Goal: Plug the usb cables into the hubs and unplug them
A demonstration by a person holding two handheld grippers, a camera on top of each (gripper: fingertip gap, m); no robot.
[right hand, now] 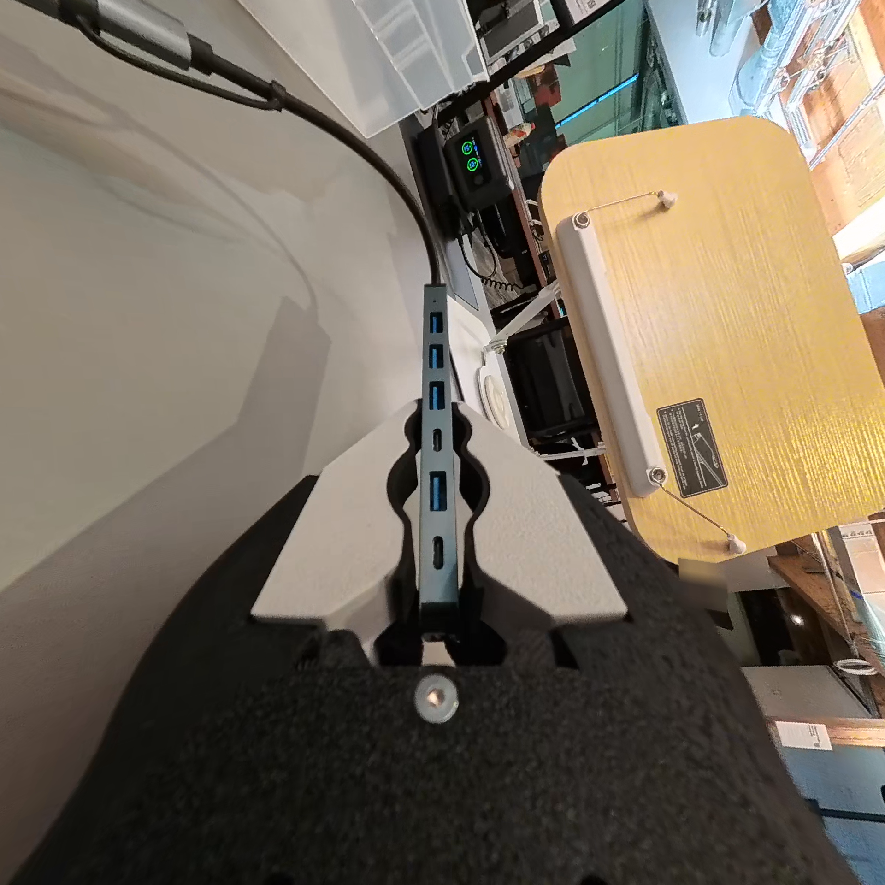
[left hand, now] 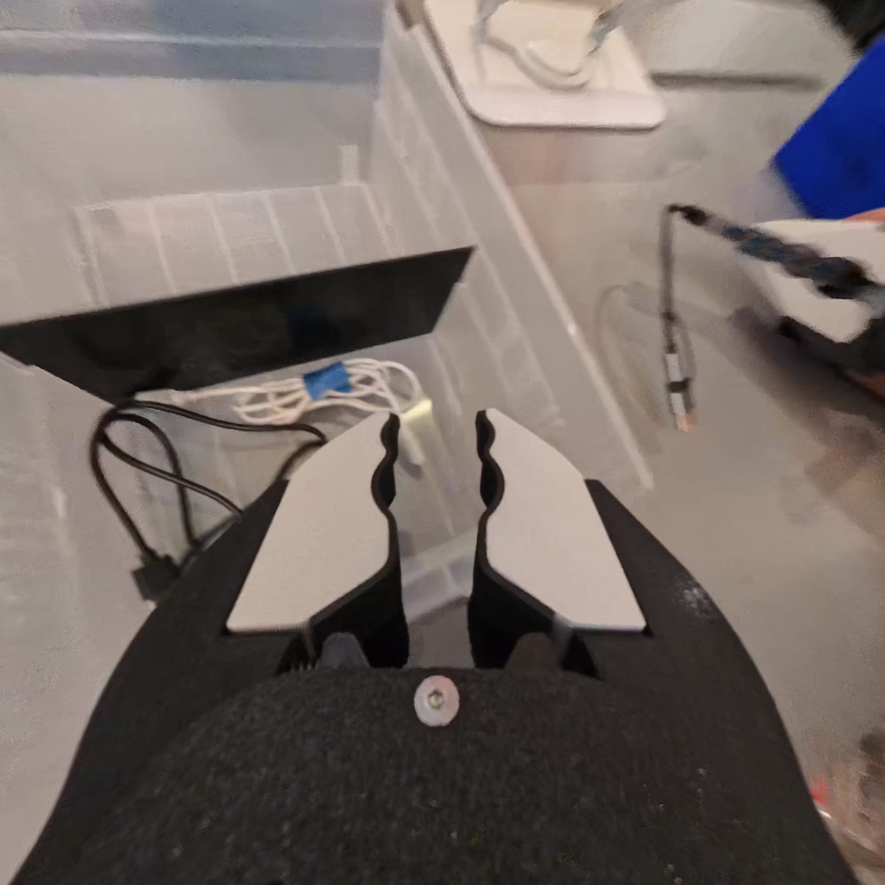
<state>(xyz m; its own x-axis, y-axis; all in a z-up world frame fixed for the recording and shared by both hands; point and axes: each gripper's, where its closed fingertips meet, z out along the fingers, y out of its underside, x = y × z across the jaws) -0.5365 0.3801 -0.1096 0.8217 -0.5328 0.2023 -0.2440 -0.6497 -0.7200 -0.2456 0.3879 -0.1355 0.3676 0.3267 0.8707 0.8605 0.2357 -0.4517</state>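
My right gripper (right hand: 436, 407) is shut on a slim grey USB hub (right hand: 436, 378) with blue ports, held edge-up above the white table; its dark cable (right hand: 364, 139) curves away to a grey plug at upper left. In the left wrist view the same hub (left hand: 785, 254) shows at the right, held by the right gripper, its cable and plug (left hand: 677, 383) hanging down. My left gripper (left hand: 436, 424) is open and empty, hovering over a clear plastic bin (left hand: 503, 191). Inside the bin lie a coiled white cable (left hand: 335, 392) with blue tape and a black cable (left hand: 143, 479).
A black flat panel (left hand: 239, 316) leans in the bin. A white tray (left hand: 560, 86) with cables sits at the back. In the right wrist view a wooden lap desk (right hand: 718, 311), a dark device with green lights (right hand: 474, 163) and shelving stand beyond the table edge. About 30 centimetres separates my left fingertips from my right.
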